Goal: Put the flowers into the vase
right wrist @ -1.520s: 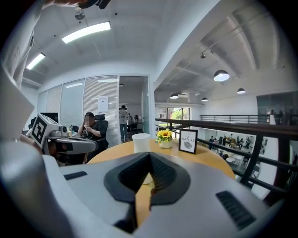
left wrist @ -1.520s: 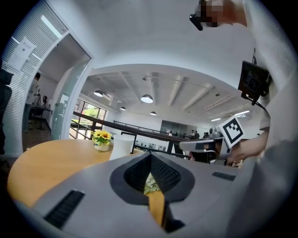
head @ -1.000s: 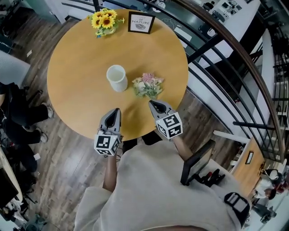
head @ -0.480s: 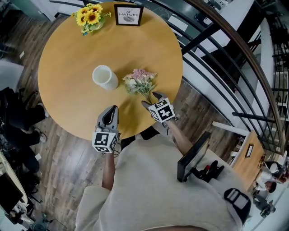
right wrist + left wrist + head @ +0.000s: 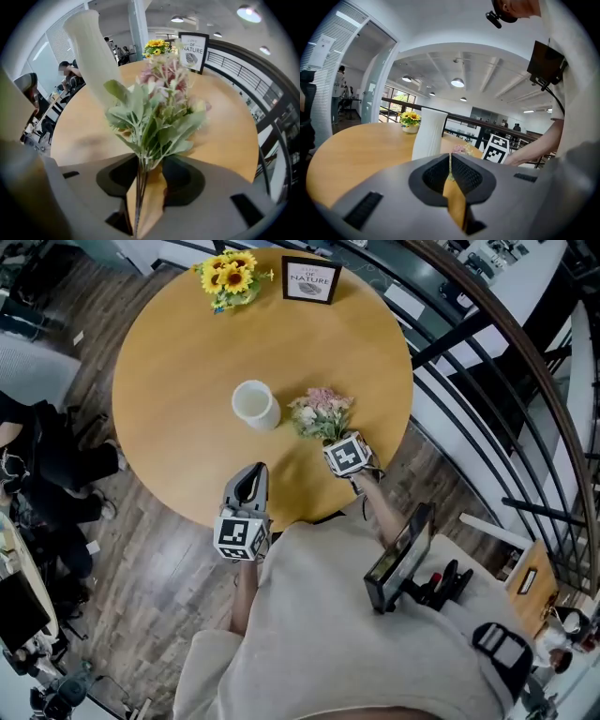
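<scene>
Flowers (image 5: 322,414), a small bunch of pink blooms and soft grey-green leaves, lie on a round wooden table (image 5: 178,343) toward its near right edge. They are just beside a white vase (image 5: 255,405) that stands upright near the table's middle.

The head view gives the layout. The right gripper (image 5: 336,439) tips steeply down at the stem end of the bunch. The left gripper (image 5: 253,470) hovers at the table's near edge, apart from the vase.

Only the right gripper view shows the jaws at work. Thin dark stems (image 5: 138,197) run between the jaws, which are closing, and a strip of tabletop shows between the stems and one pad. The left gripper view shows its own jaws drawn to a thin slit with nothing between them. It also shows the vase's faintly ribbed side flaring toward the mouth, which from above reads only as a plain round rim.

At the table's far edge sit a pot of sunflowers (image 5: 228,277) and a black-framed sign (image 5: 312,282), well apart from the vase. A broad stretch of smooth tabletop lies left of the vase. A dark metal railing (image 5: 487,343) curves past the table's right edge, and a plank floor (image 5: 141,549) runs along its left.
</scene>
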### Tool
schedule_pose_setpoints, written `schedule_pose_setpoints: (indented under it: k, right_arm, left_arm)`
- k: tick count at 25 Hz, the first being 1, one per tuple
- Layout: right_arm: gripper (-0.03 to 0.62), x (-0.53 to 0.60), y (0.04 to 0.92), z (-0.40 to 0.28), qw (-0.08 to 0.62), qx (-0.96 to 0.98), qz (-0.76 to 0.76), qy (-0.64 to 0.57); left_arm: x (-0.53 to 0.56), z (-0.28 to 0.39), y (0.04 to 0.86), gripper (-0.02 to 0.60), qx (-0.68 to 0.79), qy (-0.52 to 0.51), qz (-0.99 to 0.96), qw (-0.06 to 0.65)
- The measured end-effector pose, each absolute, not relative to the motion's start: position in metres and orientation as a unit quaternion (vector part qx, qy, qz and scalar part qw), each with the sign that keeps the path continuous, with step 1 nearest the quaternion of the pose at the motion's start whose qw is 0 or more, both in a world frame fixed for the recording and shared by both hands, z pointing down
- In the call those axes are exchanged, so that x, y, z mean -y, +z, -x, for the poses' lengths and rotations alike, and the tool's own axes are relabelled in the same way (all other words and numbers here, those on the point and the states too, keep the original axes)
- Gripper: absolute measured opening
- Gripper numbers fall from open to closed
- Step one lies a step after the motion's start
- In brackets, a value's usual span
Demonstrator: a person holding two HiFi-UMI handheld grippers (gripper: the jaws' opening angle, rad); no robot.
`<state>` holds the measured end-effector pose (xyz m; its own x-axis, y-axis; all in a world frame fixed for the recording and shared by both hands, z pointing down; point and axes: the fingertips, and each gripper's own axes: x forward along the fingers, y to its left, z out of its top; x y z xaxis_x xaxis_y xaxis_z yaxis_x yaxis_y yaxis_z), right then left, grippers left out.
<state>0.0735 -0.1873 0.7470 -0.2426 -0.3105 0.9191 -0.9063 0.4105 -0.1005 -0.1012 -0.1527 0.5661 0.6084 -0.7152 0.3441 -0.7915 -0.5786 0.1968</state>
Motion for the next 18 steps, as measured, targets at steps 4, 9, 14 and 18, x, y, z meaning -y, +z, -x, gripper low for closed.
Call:
schedule_pose_setpoints:
  k: [4, 9, 14, 18]
  right_arm:
    - [0.063, 0.192, 0.749, -0.069, 0.433, 0.725, -0.425, 0.327]
    - [0.054, 0.209, 0.72, -0.073, 0.374, 0.747, -0.458, 0.304]
    - [0.054, 0.271, 0.587, -0.07, 0.17, 0.815, -0.506, 0.224]
    - [0.054, 0.296, 0.432, -0.046, -0.024, 0.875, -0.471, 0.111]
  left_arm:
    - [0.157, 0.107, 0.567, 0.006, 0.436, 0.114, -0.877, 0.166]
    - [0.161, 0.108, 0.568, 0.008, 0.431, 0.109, -0.88, 0.165]
    - [0.163, 0.102, 0.569, 0.006, 0.424, 0.103, -0.885, 0.164]
    - [0.164, 0.101, 0.567, 0.006, 0.427, 0.1, -0.884, 0.163]
